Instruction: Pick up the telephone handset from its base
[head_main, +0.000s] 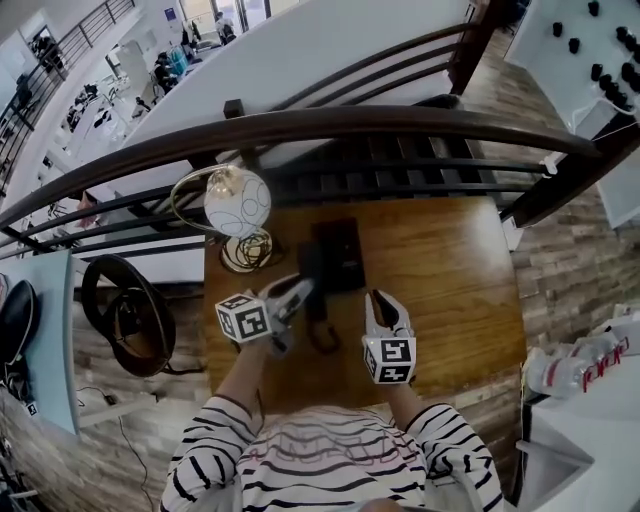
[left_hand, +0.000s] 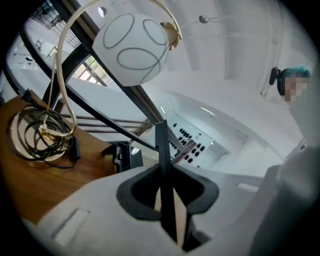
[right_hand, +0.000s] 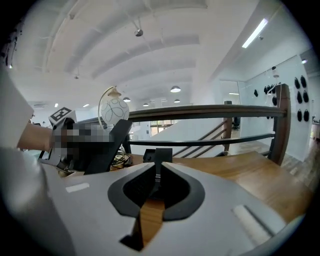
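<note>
One narrow pinch: left gripper (head_main: 297, 291) clamps the telephone handset (right_hand: 109, 141) edge-on, raised and tilted just near of its base (head_main: 340, 250). Right gripper (right_hand: 157, 174) is pressed together, empty. Risk: handset pivots or slips from so thin a hold.

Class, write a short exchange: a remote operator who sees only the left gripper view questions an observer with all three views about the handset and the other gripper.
Operator: A thin dark edge stands in my gripper. What is it?
Observer: The handset. The right gripper view shows it broadside, slanting up from the left gripper, which is shut on it.
Operator: Is the right gripper helping?
Observer: No. Its own view shows the right gripper shut on nothing, with the wooden table beyond.
</note>
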